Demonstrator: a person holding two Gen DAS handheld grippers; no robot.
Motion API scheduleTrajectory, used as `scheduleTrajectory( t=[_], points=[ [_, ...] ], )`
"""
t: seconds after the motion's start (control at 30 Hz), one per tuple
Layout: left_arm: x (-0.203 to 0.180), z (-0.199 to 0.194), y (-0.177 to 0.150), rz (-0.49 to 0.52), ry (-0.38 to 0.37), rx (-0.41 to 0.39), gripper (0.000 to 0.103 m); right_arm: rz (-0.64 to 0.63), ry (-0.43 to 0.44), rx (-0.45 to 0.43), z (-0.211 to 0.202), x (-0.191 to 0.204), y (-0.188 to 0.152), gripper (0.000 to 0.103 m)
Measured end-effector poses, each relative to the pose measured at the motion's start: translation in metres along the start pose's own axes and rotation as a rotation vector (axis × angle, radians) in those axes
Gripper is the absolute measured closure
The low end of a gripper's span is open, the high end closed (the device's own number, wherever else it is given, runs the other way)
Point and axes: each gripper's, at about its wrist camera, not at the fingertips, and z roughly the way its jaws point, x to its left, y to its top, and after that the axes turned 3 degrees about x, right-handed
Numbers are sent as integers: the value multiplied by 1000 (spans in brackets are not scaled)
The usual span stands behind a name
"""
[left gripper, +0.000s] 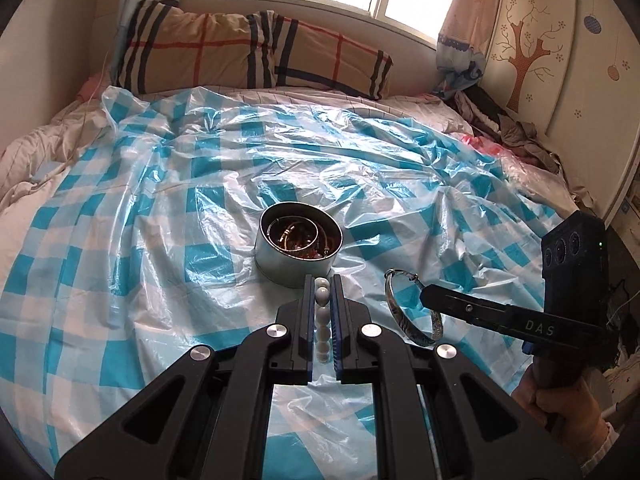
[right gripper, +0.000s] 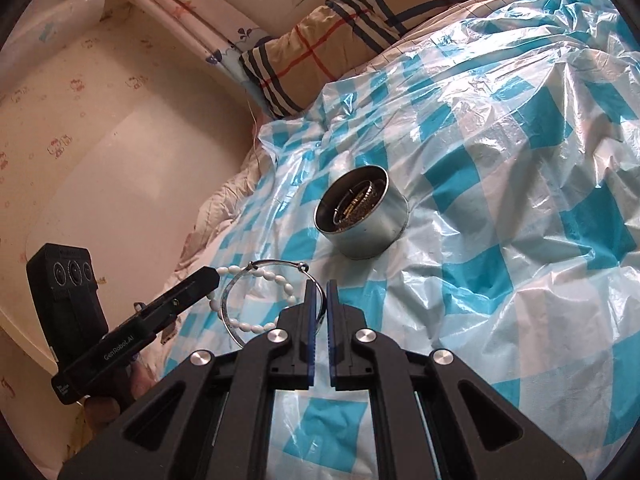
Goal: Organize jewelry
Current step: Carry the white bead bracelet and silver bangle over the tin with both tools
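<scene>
Here the left gripper (left gripper: 322,292) was clamped on a white bead bracelet (left gripper: 322,320), the beads running in a line between its blue pads. In the right wrist view the same bracelet (right gripper: 256,300) hung as a loop from the left gripper's tip (right gripper: 210,280), clear of the bed.

The right gripper (right gripper: 320,296) was closed on a thin metal bangle (right gripper: 240,292), which stood out to its left as a ring, its rim pinched between the pads. From the left wrist view the bangle (left gripper: 394,304) showed a patterned band, held at the tip of the right gripper (left gripper: 426,296), just right of the left gripper. In the right wrist view the bangle and bracelet overlapped; whether they touched could not be told.

A round metal tin (left gripper: 298,240) stood open just ahead of the left gripper, on a blue-and-white checked plastic sheet (left gripper: 160,200) spread over the bed. Inside lay several bangles and some reddish pieces. For the right gripper the tin (right gripper: 362,216) sat ahead and slightly right.

A hand (left gripper: 560,412) gripped the right gripper's handle at the lower right of the left wrist view. A plaid pillow (left gripper: 240,52) lay far ahead, beyond the tin.
</scene>
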Motion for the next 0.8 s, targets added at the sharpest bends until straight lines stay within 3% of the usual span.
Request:
scheduleTrajectory(
  t=[0.4,0.8],
  points=[
    [2,10,21,-34,-18,-64,96,40,33,-120,6,0,30,97],
    [3,34,42,-33,-23,-80,96,40,-23,-161,25,-12,52,97]
  ],
)
